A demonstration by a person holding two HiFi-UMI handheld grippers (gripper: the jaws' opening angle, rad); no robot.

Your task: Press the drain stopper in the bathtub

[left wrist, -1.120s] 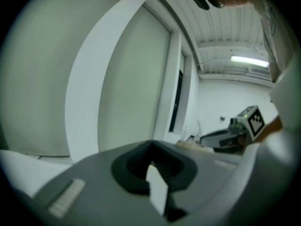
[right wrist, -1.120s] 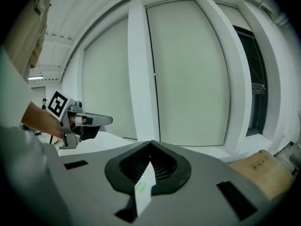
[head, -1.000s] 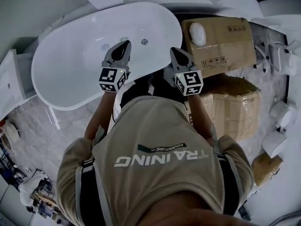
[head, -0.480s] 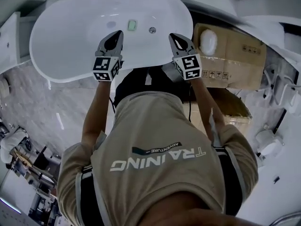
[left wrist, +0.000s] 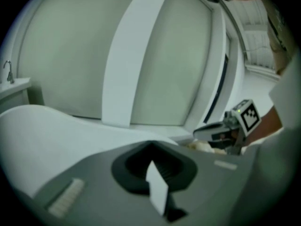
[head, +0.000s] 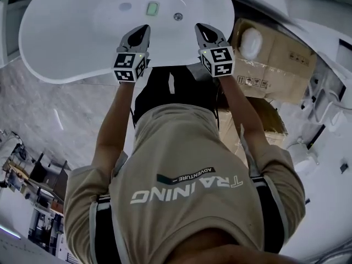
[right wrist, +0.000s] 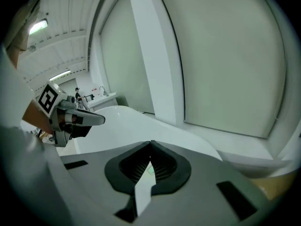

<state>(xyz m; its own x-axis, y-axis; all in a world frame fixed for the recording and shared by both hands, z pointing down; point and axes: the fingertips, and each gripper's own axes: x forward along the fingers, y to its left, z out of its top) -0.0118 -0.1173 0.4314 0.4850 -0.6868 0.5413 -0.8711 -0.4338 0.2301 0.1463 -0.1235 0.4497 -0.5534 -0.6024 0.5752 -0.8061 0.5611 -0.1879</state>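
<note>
Well, drain stopper point(head: 177, 16) not pressed yet, job looked barely begun
It sat untouched on the bathtub point(head: 77, 43) floor, just beyond both tools; left gripper point(head: 144, 31) & right gripper point(head: 200, 28) hovered over the near rim, jaws pinched together, nothing in either, touching nothing

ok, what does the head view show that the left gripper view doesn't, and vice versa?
Head view only: the tub floor with a round metal fitting, probably the stopper, a green patch beside it, the boxes on the right, and the person's back.
Left gripper view only: the wall panels behind the tub and a faucet at far left.
Both: the tub, the left gripper with fingers shut and empty, and the right gripper near the rim.
</note>
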